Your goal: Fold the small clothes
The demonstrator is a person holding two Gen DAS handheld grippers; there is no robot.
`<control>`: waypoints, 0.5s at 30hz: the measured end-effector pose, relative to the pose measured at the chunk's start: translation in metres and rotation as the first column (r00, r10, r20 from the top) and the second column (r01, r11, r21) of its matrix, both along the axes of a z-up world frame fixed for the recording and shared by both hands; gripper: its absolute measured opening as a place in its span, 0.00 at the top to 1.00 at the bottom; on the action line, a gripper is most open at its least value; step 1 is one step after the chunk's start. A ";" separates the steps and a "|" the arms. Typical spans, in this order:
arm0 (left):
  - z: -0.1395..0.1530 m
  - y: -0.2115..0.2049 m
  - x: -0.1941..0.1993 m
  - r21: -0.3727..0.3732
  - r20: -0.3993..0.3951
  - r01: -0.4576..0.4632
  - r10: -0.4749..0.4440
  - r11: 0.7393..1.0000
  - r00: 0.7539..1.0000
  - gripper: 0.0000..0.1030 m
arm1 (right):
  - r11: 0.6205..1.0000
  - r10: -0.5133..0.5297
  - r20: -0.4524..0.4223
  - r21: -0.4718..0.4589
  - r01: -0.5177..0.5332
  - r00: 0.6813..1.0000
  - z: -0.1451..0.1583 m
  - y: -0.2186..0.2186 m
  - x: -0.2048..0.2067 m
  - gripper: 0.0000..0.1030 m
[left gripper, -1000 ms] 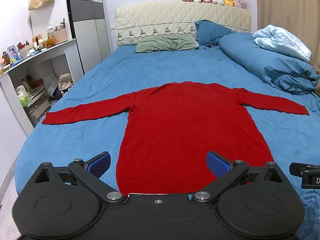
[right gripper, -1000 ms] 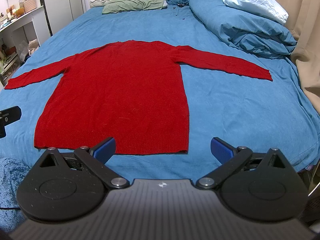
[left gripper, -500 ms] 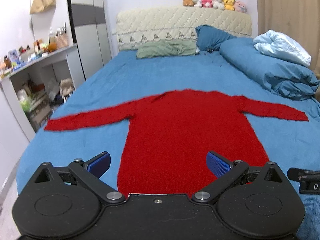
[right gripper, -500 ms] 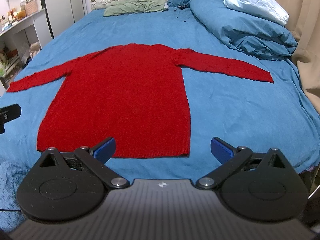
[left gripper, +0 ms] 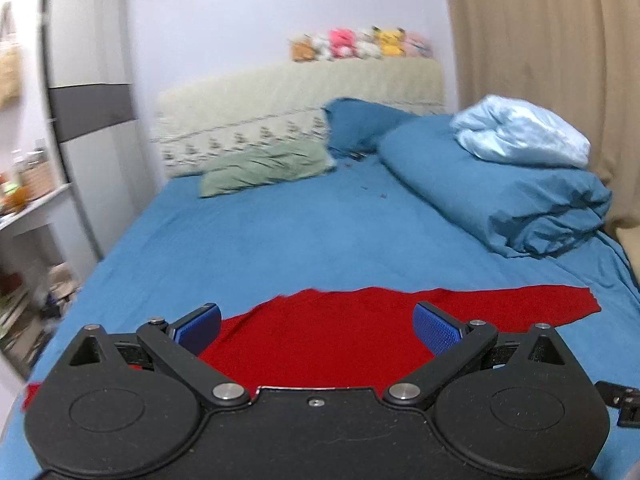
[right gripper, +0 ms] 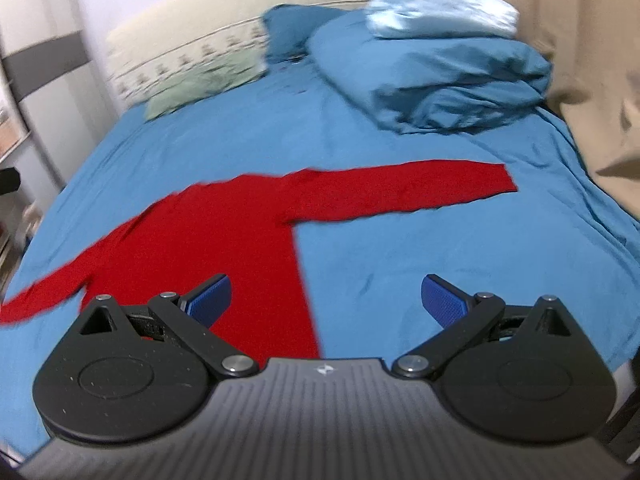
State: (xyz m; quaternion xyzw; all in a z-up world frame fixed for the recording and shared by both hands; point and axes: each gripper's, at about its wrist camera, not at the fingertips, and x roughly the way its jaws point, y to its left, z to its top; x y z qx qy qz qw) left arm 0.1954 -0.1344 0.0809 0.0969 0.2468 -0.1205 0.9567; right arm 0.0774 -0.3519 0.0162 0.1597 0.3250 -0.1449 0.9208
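Observation:
A red long-sleeved sweater [right gripper: 224,232] lies flat on the blue bed sheet [right gripper: 440,248], sleeves spread out to both sides. In the left wrist view only its upper part [left gripper: 320,332] shows, the rest hidden behind the gripper body. My left gripper [left gripper: 318,326] is open above the sweater's chest, nothing between its blue pads. My right gripper [right gripper: 326,300] is open too, hovering over the sweater's right side edge, below the right sleeve [right gripper: 400,192]. Both views are blurred.
A rolled blue duvet [left gripper: 500,196] with a pale blue blanket [left gripper: 520,136] on it fills the right side of the bed. Pillows [left gripper: 264,168] lie at the cream headboard [left gripper: 280,116]. Beige curtains [left gripper: 540,60] hang right; a wardrobe [left gripper: 92,100] and shelves stand left.
Both grippers have moved forward over the sweater and tilted up, so the hem has dropped out of view. Both stay open. The sweater has not moved.

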 end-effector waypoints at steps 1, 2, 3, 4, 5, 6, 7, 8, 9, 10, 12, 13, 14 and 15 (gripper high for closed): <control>-0.006 -0.013 0.019 0.000 -0.022 0.020 -0.020 1.000 1.000 0.00 | 1.000 -0.028 -0.002 0.012 0.028 1.000 -0.005 -0.015 0.012 0.00; -0.014 -0.026 0.039 -0.008 -0.047 0.038 -0.038 0.999 0.998 0.00 | 0.998 -0.057 -0.008 0.023 0.057 0.998 -0.011 -0.029 0.023 0.00; -0.024 -0.036 0.056 -0.016 -0.069 0.051 -0.052 0.999 0.996 0.00 | 0.996 -0.089 -0.009 0.029 0.089 0.996 -0.017 -0.043 0.035 0.00; -0.035 -0.048 0.076 -0.027 -0.096 0.061 -0.064 0.998 0.993 0.00 | 0.992 -0.120 -0.009 0.034 0.121 0.993 -0.025 -0.058 0.046 0.00; -0.044 -0.058 0.093 -0.032 -0.114 0.069 -0.072 0.997 0.991 0.00 | 0.987 -0.152 -0.012 0.039 0.153 0.988 -0.034 -0.072 0.058 0.00; -0.055 -0.070 0.110 -0.032 -0.133 0.076 -0.080 0.997 0.988 0.00 | 0.982 -0.180 -0.015 0.053 0.180 0.984 -0.044 -0.086 0.069 0.00; -0.071 -0.083 0.128 -0.030 -0.151 0.083 -0.087 0.996 0.985 0.00 | 0.976 -0.208 -0.016 0.069 0.208 0.978 -0.055 -0.100 0.080 0.00; -0.082 -0.093 0.142 -0.030 -0.161 0.088 -0.092 0.996 0.983 0.00 | 0.967 -0.238 -0.010 0.090 0.238 0.971 -0.066 -0.114 0.089 0.00; -0.092 -0.104 0.155 -0.030 -0.171 0.098 -0.102 0.995 0.980 0.00 | 0.959 -0.263 -0.001 0.109 0.262 0.965 -0.076 -0.126 0.097 0.00; -0.104 -0.113 0.169 -0.030 -0.188 0.103 -0.107 0.994 0.976 0.00 | 0.950 -0.291 0.001 0.119 0.289 0.957 -0.087 -0.139 0.106 0.00; -0.131 -0.131 0.195 -0.043 -0.228 0.108 -0.115 0.993 0.967 0.00 | 0.933 -0.339 0.003 0.125 0.336 0.941 -0.110 -0.161 0.123 0.00; -0.140 -0.136 0.206 -0.044 -0.240 0.109 -0.117 0.993 0.964 0.00 | 0.927 -0.356 -0.003 0.125 0.354 0.934 -0.119 -0.169 0.131 0.00; -0.150 -0.144 0.215 -0.036 -0.253 0.108 -0.113 0.994 0.961 0.00 | 0.920 -0.372 -0.004 0.131 0.369 0.928 -0.128 -0.178 0.139 0.00; -0.159 -0.151 0.224 -0.024 -0.264 0.110 -0.113 0.994 0.958 0.00 | 0.913 -0.387 -0.006 0.136 0.385 0.922 -0.138 -0.186 0.147 0.00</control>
